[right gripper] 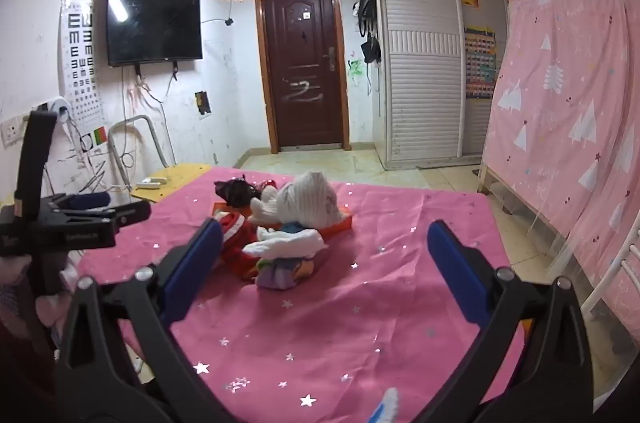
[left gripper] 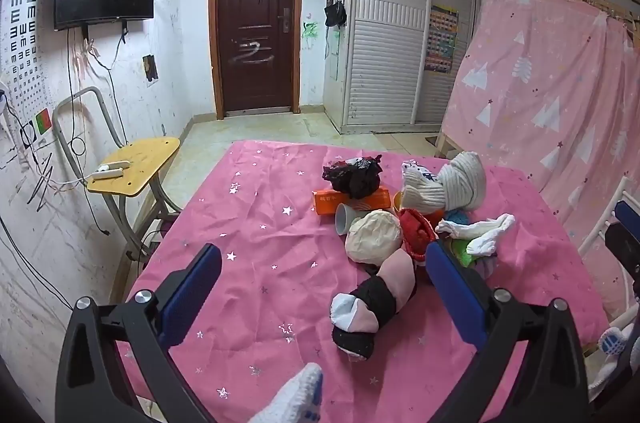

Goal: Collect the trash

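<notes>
Closest to the left wrist lens, a white knitted tip with blue flecks (left gripper: 298,393) pokes up at the bottom edge, and its owner cannot be told. Both tools hang over the pink starred tablecloth (left gripper: 248,235) with nothing held: the left gripper (left gripper: 322,281) has its blue pads spread wide, and so does the right gripper (right gripper: 324,247).

Just ahead of the left one lies a black, pink and white sock roll (left gripper: 370,303), beyond it a cream bundle (left gripper: 373,237), a red item (left gripper: 418,233), a toppled grey cup (left gripper: 345,217), an orange box (left gripper: 352,201) and crumpled black plastic (left gripper: 354,175) on top.

My judgement: the crumpled plastic and box look most like trash. Reach over the socks, come down from above, and pinch the plastic alone so the box stays put.
</notes>
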Tool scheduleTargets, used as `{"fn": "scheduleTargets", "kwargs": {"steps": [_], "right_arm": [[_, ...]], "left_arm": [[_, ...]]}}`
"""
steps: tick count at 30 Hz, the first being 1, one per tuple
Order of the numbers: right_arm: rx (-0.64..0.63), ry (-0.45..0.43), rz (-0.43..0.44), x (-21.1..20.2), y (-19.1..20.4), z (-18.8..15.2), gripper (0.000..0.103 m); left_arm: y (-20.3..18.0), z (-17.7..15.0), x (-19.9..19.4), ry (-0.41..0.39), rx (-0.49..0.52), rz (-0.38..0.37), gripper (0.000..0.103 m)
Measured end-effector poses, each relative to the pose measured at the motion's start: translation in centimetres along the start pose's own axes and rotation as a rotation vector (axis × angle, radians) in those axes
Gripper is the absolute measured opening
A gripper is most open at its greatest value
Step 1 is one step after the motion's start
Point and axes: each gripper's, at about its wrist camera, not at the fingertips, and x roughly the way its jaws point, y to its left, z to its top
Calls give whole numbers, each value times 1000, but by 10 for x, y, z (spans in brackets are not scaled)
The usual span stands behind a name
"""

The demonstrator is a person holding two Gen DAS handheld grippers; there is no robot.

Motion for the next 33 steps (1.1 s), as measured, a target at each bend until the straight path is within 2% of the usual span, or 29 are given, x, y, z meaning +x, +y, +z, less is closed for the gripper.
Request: {"fn": "scheduleTargets", "kwargs": {"steps": [33], "right_arm": [[-8,-7,-7,-3,1,1,99]], "left_arm": [[6,-3,3,26,-29,-31,94]]}}
